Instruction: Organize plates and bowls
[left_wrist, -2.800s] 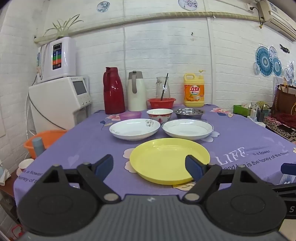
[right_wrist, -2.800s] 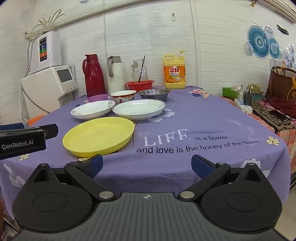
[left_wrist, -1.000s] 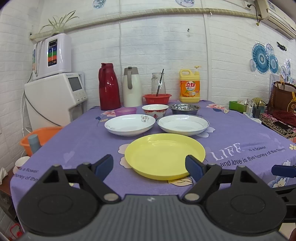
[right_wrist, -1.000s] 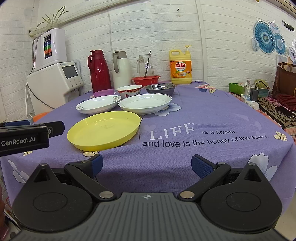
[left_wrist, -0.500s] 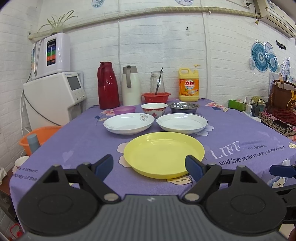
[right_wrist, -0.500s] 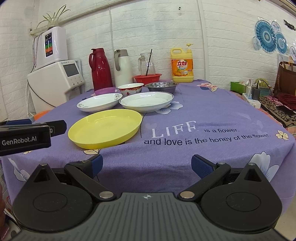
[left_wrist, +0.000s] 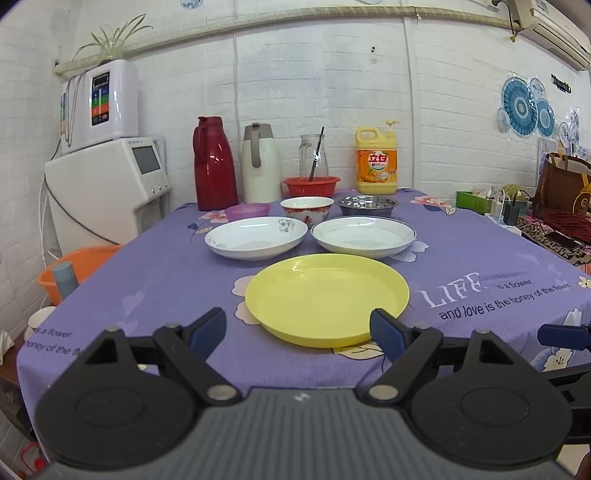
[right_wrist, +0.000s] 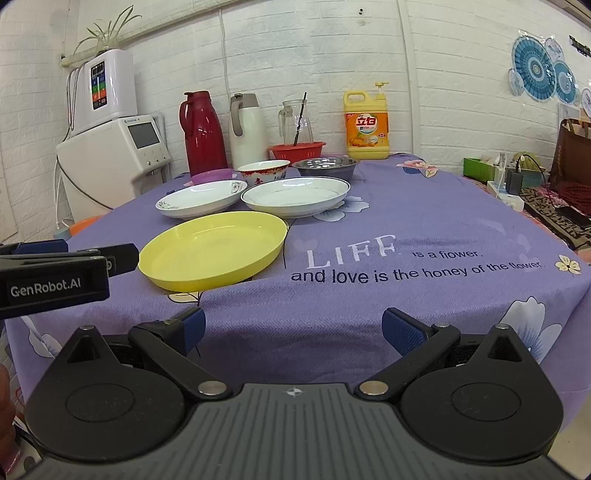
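Observation:
A yellow plate (left_wrist: 327, 297) lies near the front edge of the purple-clothed table (left_wrist: 480, 258); it also shows in the right wrist view (right_wrist: 214, 249). Behind it lie two white plates, the left one (left_wrist: 256, 238) and the right one (left_wrist: 364, 234). Behind those stand a small purple bowl (left_wrist: 246, 211), a red-patterned bowl (left_wrist: 306, 208) and a steel bowl (left_wrist: 366, 205). My left gripper (left_wrist: 297, 334) is open and empty, just short of the yellow plate. My right gripper (right_wrist: 291, 330) is open and empty, at the table's front edge, right of the plate.
Along the wall stand a red thermos (left_wrist: 215, 164), a white thermos (left_wrist: 261, 168), a glass jug in a red basket (left_wrist: 311, 184) and a yellow detergent bottle (left_wrist: 376, 162). A white appliance (left_wrist: 107, 184) and an orange basin (left_wrist: 79, 264) are at the left. The left gripper's body shows in the right wrist view (right_wrist: 55, 278).
Both grippers have dropped slightly and eased back from the table; the plates look a little higher and farther in view. Nothing on the table has moved.

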